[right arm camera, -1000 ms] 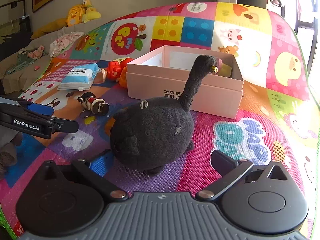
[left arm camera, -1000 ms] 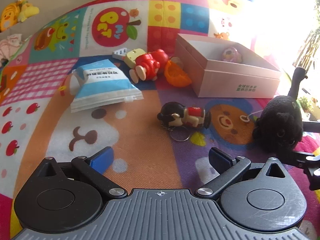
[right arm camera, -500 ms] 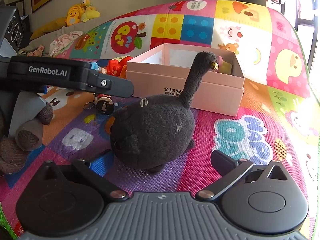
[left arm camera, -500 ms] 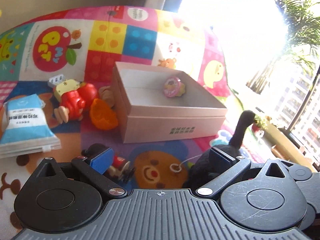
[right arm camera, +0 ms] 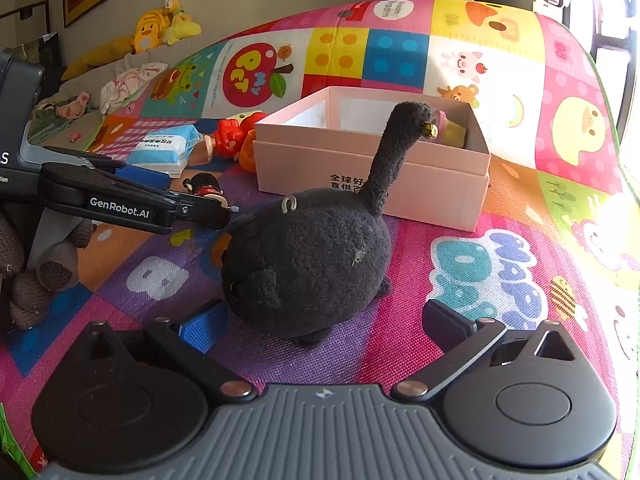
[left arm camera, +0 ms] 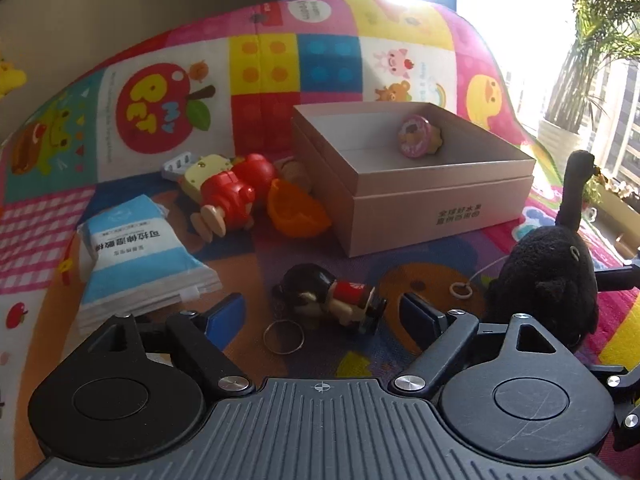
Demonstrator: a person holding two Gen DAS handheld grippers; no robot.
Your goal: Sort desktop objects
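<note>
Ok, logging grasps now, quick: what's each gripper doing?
Left gripper: open, empty, fingers either side of the keychain figure.
Right gripper: open, empty, black plush cat between its fingers.

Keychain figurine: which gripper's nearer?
Left. The left gripper is open with the keychain figurine between its fingertips; the right gripper sits off to the side, open around the black plush cat.
</note>
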